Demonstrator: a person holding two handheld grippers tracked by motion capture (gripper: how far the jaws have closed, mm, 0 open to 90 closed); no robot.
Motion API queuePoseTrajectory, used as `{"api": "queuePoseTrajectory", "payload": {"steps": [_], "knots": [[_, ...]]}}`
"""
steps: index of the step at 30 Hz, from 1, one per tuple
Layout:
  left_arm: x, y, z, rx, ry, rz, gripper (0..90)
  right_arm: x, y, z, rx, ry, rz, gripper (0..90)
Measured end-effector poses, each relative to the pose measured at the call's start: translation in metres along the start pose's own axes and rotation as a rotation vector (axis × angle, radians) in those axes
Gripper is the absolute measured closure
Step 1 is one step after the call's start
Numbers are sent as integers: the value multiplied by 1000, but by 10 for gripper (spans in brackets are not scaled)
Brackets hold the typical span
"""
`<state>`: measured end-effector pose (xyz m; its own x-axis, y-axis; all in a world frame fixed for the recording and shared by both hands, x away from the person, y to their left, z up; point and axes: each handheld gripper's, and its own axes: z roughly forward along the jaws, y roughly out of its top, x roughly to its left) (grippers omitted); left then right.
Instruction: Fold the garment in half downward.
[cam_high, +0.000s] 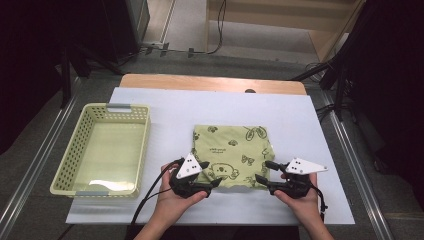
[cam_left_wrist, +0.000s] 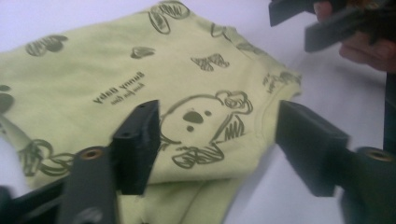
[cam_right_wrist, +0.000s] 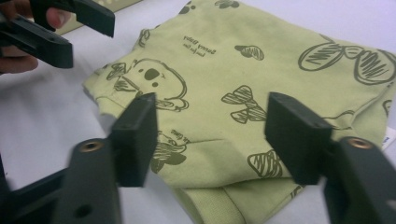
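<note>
A folded light green garment (cam_high: 233, 152) with dark koala and bow prints lies flat in the middle of the white table cover (cam_high: 300, 110). My left gripper (cam_high: 211, 175) sits at the garment's near left corner with its jaws apart and nothing pressed between them. In the left gripper view the garment (cam_left_wrist: 116, 60) lies under and beyond the left gripper (cam_left_wrist: 217, 112). My right gripper (cam_high: 263, 171) is at the near right corner, also open. In the right gripper view the right gripper (cam_right_wrist: 210, 100) stands over the folded edge of the garment (cam_right_wrist: 280, 46). Each hand holds its gripper low over the table.
An empty pale yellow-green perforated basket (cam_high: 67, 160) stands at the table's left side. A strip of bare wood (cam_high: 210, 82) runs along the far edge. Metal rails and dark stands flank the table on both sides.
</note>
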<state>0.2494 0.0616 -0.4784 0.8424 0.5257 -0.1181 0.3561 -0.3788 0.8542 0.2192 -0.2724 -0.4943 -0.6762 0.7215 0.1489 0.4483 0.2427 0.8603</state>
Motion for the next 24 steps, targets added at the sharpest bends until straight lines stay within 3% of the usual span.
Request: {"api": "queuePoseTrajectory", "payload": {"steps": [3,5,6,8,12,16,20,24], "knots": [[4,6,-1,-16,8,-16,142,3,2,2,14,-3,17,106],[7,10,-2,-25,7,-17,110,6,3,3,17,-12,12,11],[9,11,-2,-28,4,-21,64,7,3,4,19,-15,17,0],[12,14,-3,-35,-2,-28,0,11,4,4,14,-20,6,0],[19,19,-4,-54,-11,-42,0,19,8,6,16,-36,-14,0],[26,25,-4,-60,16,-48,0,26,10,10,28,-45,-34,0],[30,31,-3,-43,27,-23,0,32,12,15,35,-45,-41,0],[35,35,2,-12,45,-35,0,37,15,19,34,-34,-41,0]]}}
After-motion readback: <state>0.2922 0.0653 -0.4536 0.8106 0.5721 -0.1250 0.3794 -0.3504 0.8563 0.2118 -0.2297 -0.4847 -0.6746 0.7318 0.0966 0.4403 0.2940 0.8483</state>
